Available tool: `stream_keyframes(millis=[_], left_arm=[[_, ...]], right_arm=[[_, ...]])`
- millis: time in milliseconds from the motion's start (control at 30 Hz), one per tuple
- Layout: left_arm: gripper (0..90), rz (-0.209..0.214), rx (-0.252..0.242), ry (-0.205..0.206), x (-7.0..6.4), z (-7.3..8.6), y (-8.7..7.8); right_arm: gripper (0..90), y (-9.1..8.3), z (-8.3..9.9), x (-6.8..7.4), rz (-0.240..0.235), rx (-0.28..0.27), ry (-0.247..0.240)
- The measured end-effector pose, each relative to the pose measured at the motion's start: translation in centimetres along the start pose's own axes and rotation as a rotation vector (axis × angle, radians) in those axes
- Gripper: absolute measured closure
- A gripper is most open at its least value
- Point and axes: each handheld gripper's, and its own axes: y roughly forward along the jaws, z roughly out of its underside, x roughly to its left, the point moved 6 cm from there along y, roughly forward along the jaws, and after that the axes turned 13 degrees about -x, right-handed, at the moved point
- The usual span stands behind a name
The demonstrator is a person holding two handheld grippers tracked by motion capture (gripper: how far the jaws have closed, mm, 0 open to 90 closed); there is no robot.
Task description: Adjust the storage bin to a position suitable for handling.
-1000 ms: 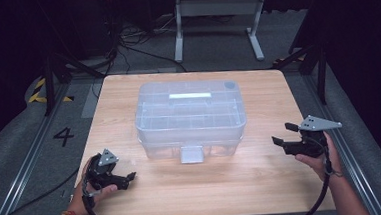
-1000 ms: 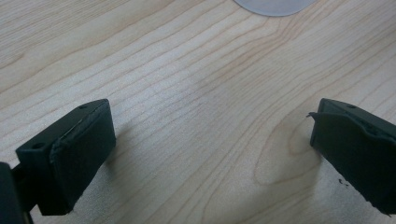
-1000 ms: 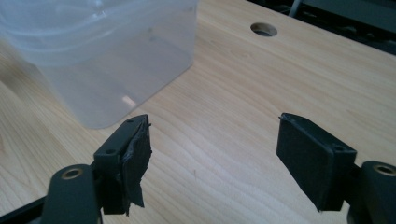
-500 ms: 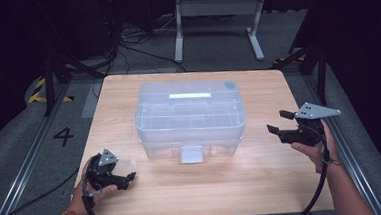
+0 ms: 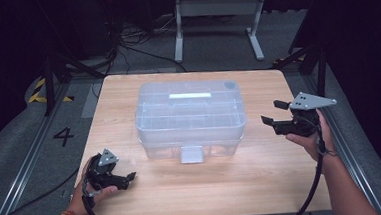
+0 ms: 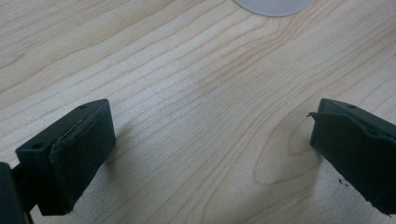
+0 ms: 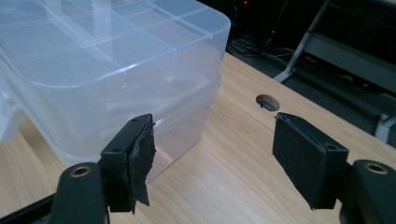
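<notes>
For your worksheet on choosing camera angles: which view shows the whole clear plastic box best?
The high view: the clear plastic box appears whole, lid, front latch and all four sides, mid-table. The right gripper view shows just one near corner past the open right gripper. The left gripper view catches a pale sliver at its top edge.

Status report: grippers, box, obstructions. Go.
Left gripper open, low over the table, empty. Right gripper open, raised beside the clear plastic box, not touching. Box lid closed. Nothing between.
</notes>
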Motion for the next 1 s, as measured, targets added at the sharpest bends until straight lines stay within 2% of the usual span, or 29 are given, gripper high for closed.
stream_keyframes(millis=[367,433,500,1000], left_arm=[[0.5,0.000,0.000,0.000,0.0,0.0,0.0],[0.5,0.000,0.000,0.001,0.0,0.0,0.0],[0.5,0.000,0.000,-0.001,0.0,0.0,0.0],[0.5,0.000,0.000,0.000,0.0,0.0,0.0]], right_arm=[[31.3,1.7,-2.2,0.7,-0.028,-0.021,-0.010],[31.9,2.2,-2.9,0.9,-0.029,-0.022,-0.030],[32.1,2.3,-3.2,1.1,-0.033,-0.023,-0.029],[36.2,5.8,-5.7,3.0,-0.102,-0.031,-0.049]])
